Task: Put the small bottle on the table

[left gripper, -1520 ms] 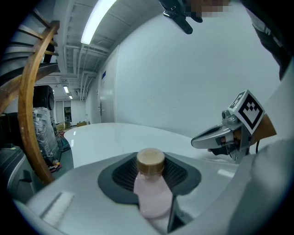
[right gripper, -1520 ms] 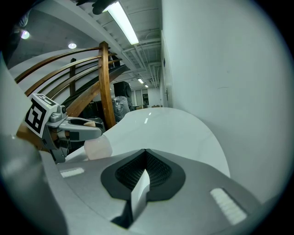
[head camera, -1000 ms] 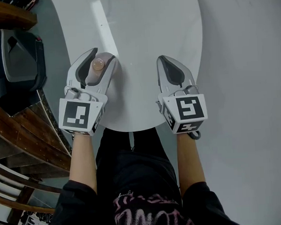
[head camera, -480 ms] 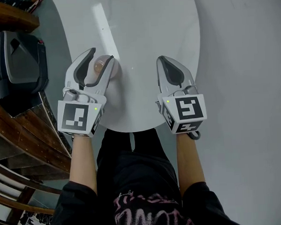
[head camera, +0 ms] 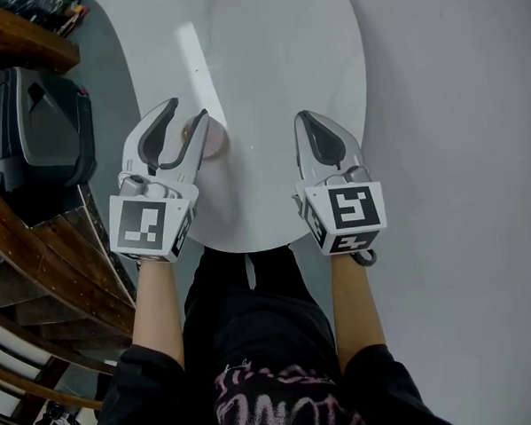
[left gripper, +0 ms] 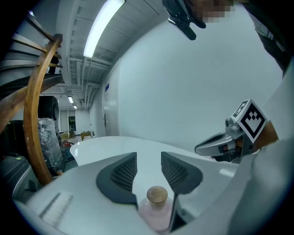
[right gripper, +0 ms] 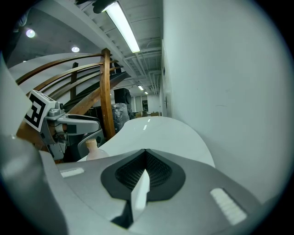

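The left gripper (left gripper: pixel 148 157) has its fingers spread apart. The small bottle (left gripper: pixel 157 209) stands upright between them, near their base, on the white bench (head camera: pixel 275 56). Its lower body is cut off, so I cannot tell whether a finger touches it. In the head view one finger hides most of it. The right gripper (right gripper: pixel 145 153) has its fingers pressed together on nothing.

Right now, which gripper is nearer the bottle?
Left. The left gripper has the bottle between its open jaws; the right gripper, shut, is off to the bottle's right, apart.
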